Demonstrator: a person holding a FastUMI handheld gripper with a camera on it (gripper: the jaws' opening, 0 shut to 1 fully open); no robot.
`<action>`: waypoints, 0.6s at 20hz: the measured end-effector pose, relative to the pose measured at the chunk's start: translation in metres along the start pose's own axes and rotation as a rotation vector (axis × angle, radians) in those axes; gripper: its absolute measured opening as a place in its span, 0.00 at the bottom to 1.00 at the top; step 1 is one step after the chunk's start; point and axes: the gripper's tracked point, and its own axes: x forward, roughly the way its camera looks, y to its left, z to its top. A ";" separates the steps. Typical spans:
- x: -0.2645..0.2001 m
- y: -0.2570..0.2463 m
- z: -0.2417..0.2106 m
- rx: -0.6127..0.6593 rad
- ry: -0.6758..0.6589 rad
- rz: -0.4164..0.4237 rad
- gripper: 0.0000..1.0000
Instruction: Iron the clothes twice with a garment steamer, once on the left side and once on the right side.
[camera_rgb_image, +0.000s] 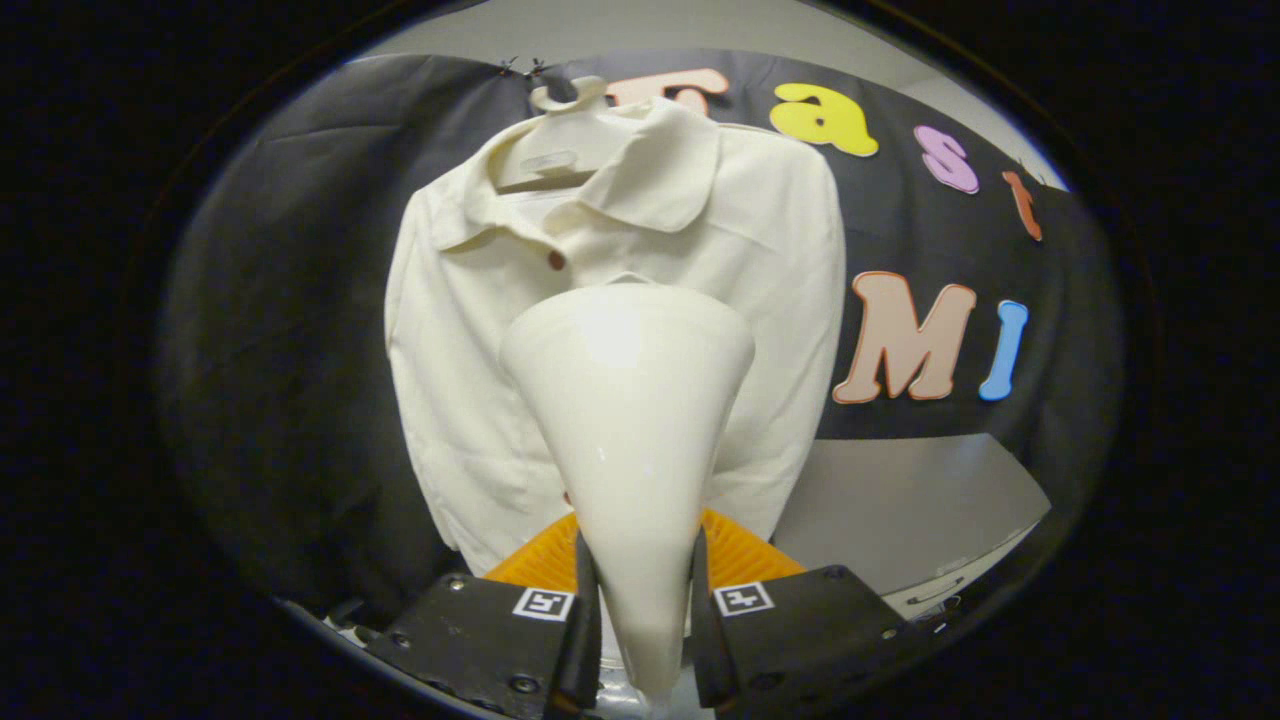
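Gripper (643, 600) pinching garment steamer (630, 400), cream shirt (760, 300) on hanger (560, 130), black cloth wall (300, 300)

A: The shirt (610, 330) is cream, with one reddish-brown button (556, 260)?
B: Yes, on a pale cream hanger (560, 120). The steamer (630, 440) held between the gripper (645, 640) fingers is glossy ivory, plain. The wall cloth (290, 330) is black.

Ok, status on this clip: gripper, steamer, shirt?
Hand-held gripper shut on cream cone-shaped garment steamer head. Cream collared shirt on hanger just beyond it, contact unclear. Nothing between them.
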 end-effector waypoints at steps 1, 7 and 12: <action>-0.002 -0.014 0.013 0.030 -0.022 -0.023 0.37; 0.002 -0.065 0.062 0.159 -0.072 -0.110 0.37; 0.017 -0.072 0.067 0.194 -0.057 -0.120 0.37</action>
